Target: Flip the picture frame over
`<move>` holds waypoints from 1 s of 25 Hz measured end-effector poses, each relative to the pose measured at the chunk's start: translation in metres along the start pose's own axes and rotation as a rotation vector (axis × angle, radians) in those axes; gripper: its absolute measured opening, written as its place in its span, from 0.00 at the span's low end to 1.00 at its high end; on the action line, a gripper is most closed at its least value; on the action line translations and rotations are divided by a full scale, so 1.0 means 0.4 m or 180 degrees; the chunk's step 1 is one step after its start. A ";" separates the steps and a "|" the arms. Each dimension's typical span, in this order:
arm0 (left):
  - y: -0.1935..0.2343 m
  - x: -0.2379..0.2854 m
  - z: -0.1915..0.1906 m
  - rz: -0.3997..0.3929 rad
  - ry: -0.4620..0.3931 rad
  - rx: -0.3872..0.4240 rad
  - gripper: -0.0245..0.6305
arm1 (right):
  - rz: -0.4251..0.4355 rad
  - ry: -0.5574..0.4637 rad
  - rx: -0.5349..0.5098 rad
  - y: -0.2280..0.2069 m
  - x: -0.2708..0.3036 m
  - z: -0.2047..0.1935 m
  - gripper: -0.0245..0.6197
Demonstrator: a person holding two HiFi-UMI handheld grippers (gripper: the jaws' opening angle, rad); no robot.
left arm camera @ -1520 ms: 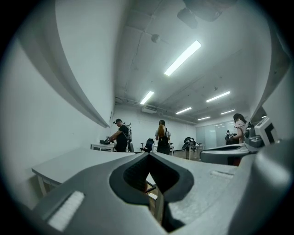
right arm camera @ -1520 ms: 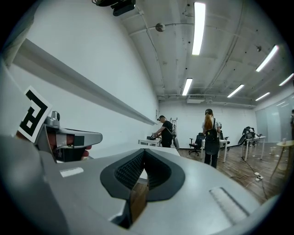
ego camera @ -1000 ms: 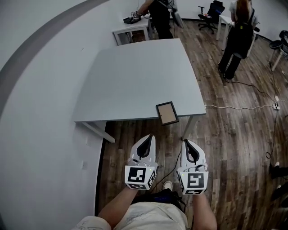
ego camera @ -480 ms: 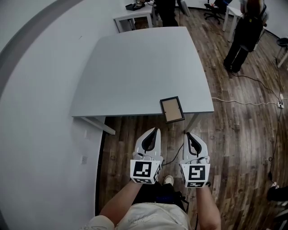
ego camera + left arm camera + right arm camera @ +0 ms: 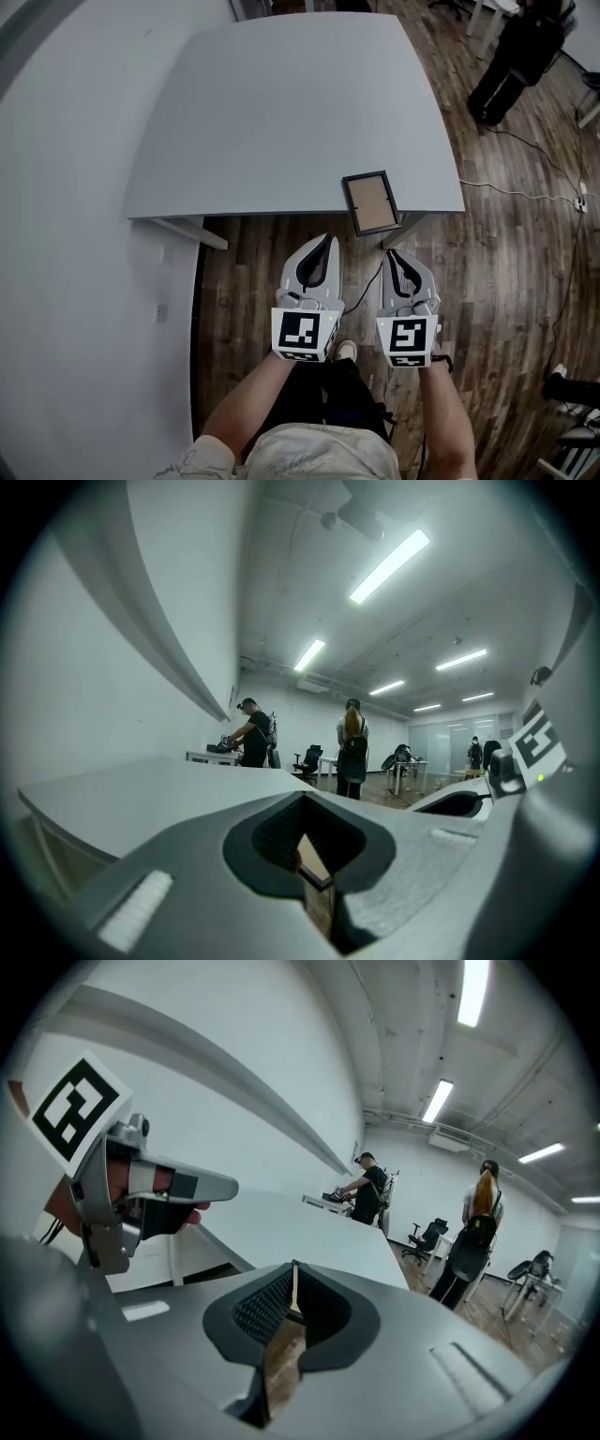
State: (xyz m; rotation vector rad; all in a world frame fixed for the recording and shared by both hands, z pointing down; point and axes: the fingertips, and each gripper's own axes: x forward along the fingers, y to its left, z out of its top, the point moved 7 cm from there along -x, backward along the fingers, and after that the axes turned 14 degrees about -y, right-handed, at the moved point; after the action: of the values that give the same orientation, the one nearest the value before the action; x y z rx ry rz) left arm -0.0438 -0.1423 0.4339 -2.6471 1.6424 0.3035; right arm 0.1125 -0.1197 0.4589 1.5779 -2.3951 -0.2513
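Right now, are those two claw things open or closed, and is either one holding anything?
Left gripper: closed, holding nothing.
Right gripper: closed, holding nothing.

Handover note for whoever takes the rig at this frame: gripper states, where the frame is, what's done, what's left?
Left gripper: jaws together, empty, over the floor short of the table.
Right gripper: the same, beside it.
Picture frame: flat at the table's near edge towards the right corner, its near end seeming to jut past the edge.
Done: nothing, frame not gripped.
Left: reach in, grip the frame, flip it over.
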 end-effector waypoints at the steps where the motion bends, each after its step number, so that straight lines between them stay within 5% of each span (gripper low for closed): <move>1: 0.010 0.002 -0.008 -0.0001 -0.0006 -0.0011 0.04 | 0.0030 0.0026 -0.0069 0.010 0.014 -0.011 0.10; 7: 0.042 0.013 -0.045 -0.0006 0.0019 -0.0007 0.04 | 0.0159 0.0239 -0.0485 0.043 0.071 -0.072 0.14; 16: 0.083 0.008 -0.106 0.0014 0.0079 -0.0050 0.04 | 0.0523 0.0531 -0.1590 0.135 0.157 -0.167 0.27; 25: 0.117 -0.016 -0.153 0.0069 0.0231 -0.0119 0.04 | 0.0323 0.0815 -0.2749 0.180 0.216 -0.253 0.35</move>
State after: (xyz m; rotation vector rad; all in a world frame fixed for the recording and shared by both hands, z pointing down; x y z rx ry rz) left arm -0.0783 -0.1645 0.4994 -2.7000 1.7035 0.2435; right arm 0.0485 -0.1708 0.5861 0.9992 -1.7694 -0.8607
